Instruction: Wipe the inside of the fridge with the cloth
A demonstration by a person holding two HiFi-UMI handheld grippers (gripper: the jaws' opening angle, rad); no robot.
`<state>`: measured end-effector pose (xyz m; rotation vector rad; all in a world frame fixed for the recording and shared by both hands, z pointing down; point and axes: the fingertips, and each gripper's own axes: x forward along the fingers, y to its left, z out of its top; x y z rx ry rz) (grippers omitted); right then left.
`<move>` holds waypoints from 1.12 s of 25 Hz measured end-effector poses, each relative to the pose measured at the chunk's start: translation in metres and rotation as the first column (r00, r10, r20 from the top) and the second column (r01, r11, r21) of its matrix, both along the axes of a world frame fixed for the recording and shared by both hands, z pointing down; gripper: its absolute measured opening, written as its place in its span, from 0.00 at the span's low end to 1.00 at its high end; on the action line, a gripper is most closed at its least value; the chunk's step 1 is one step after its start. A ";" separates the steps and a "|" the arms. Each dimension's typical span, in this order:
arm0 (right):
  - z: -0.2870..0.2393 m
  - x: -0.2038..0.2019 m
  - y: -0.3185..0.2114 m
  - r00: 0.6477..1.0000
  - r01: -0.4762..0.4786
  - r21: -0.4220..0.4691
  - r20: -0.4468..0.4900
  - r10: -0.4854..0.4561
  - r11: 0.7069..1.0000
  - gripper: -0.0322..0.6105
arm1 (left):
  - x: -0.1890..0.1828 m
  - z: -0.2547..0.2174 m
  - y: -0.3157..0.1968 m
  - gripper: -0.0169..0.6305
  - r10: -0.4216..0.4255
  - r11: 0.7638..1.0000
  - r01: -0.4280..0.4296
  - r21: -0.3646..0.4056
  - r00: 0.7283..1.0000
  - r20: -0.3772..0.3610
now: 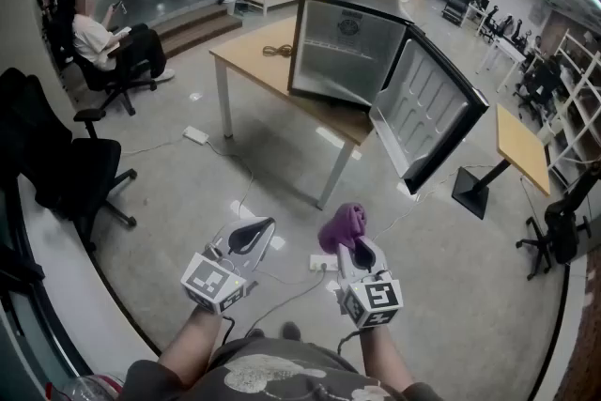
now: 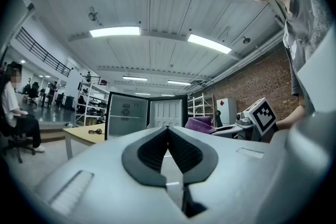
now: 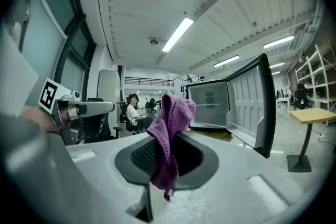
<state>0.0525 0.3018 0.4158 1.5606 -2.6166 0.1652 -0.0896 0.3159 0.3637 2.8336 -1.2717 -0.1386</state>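
The fridge (image 1: 343, 52) stands on a wooden counter (image 1: 246, 56) with its door (image 1: 427, 113) swung wide. A round emblem on its back wall is too small to read. The purple cloth (image 1: 344, 226) is pinched in the right gripper's (image 1: 360, 249) fingers, in the air well short of the fridge. The left gripper's (image 1: 263, 226) fingers press together on nothing. A coiled cable (image 1: 275, 50) lies on the counter beside the fridge. A power strip (image 1: 195, 135) lies on the floor, and a person (image 1: 94, 38) sits far left.
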 end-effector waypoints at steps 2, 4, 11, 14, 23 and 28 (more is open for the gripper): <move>0.001 0.001 0.001 1.000 -0.001 -0.001 -0.001 0.001 1.000 0.11 | 0.002 0.002 0.002 0.05 0.005 1.000 -0.005 -0.004 1.000 0.010; 0.003 0.002 0.001 1.000 -0.002 -0.008 -0.002 0.002 1.000 0.11 | 0.004 0.003 0.002 0.05 0.005 1.000 -0.005 -0.008 1.000 0.022; 0.008 0.008 0.005 1.000 -0.020 -0.020 -0.002 0.020 1.000 0.11 | 0.004 0.007 0.000 0.05 0.000 1.000 0.001 -0.024 1.000 0.022; 0.010 0.006 0.004 1.000 -0.013 -0.020 -0.004 0.013 1.000 0.11 | 0.002 0.007 -0.003 0.05 -0.007 1.000 0.007 -0.023 1.000 0.018; -0.002 0.009 0.001 1.000 0.005 0.017 0.018 -0.006 1.000 0.11 | -0.001 0.000 -0.002 0.05 -0.026 1.000 0.027 -0.010 0.999 0.020; -0.005 0.012 -0.006 0.999 0.043 0.041 0.027 -0.044 0.998 0.11 | -0.010 0.003 -0.007 0.05 -0.098 0.995 0.099 -0.028 0.995 0.012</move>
